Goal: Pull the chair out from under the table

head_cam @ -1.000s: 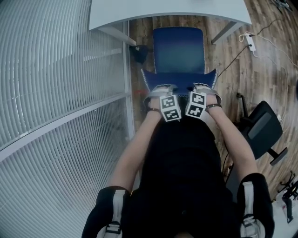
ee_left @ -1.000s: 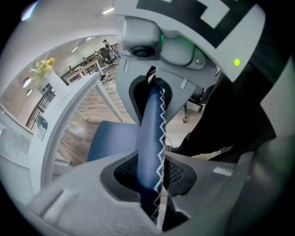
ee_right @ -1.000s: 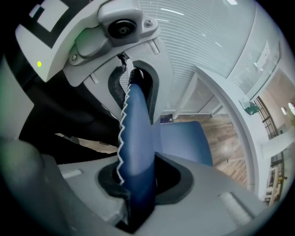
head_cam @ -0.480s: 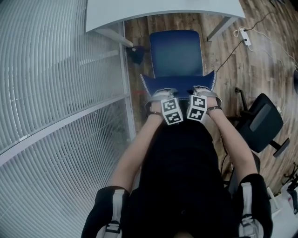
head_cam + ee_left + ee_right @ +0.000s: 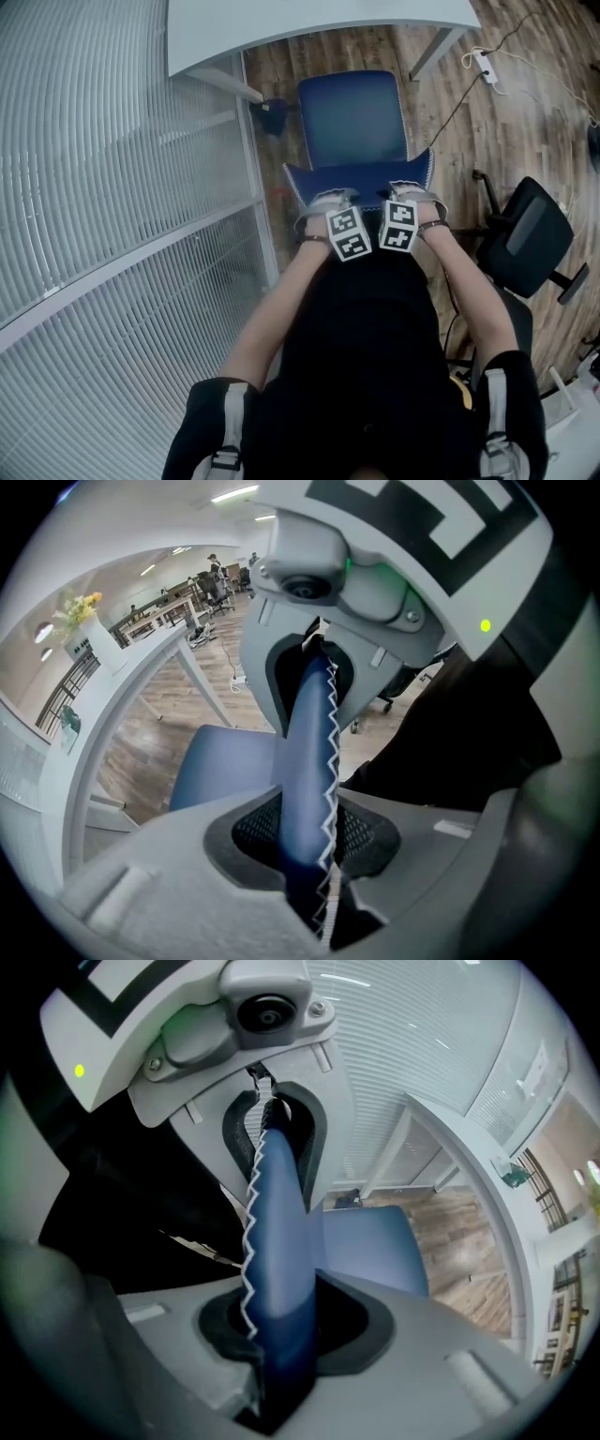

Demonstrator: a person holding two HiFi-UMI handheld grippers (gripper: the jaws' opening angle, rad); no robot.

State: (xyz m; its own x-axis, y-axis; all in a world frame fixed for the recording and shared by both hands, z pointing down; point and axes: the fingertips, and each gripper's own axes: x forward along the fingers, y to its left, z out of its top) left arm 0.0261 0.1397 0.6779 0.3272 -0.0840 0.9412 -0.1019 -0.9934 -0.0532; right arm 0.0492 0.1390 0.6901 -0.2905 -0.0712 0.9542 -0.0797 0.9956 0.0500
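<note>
My left tongs [image 5: 330, 195] and right tongs [image 5: 406, 191] clamp the top back edge of the chair [image 5: 353, 117] side by side, so it drags evenly away from the bench [image 5: 281, 23].

Table [image 5: 281, 28] cut off at top edge, base of blue chair [image 5: 354, 117] hidden beneath its seat

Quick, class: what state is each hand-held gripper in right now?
Left hand-held gripper: closed on the blue chair backrest.
Right hand-held gripper: closed on the same backrest.
</note>
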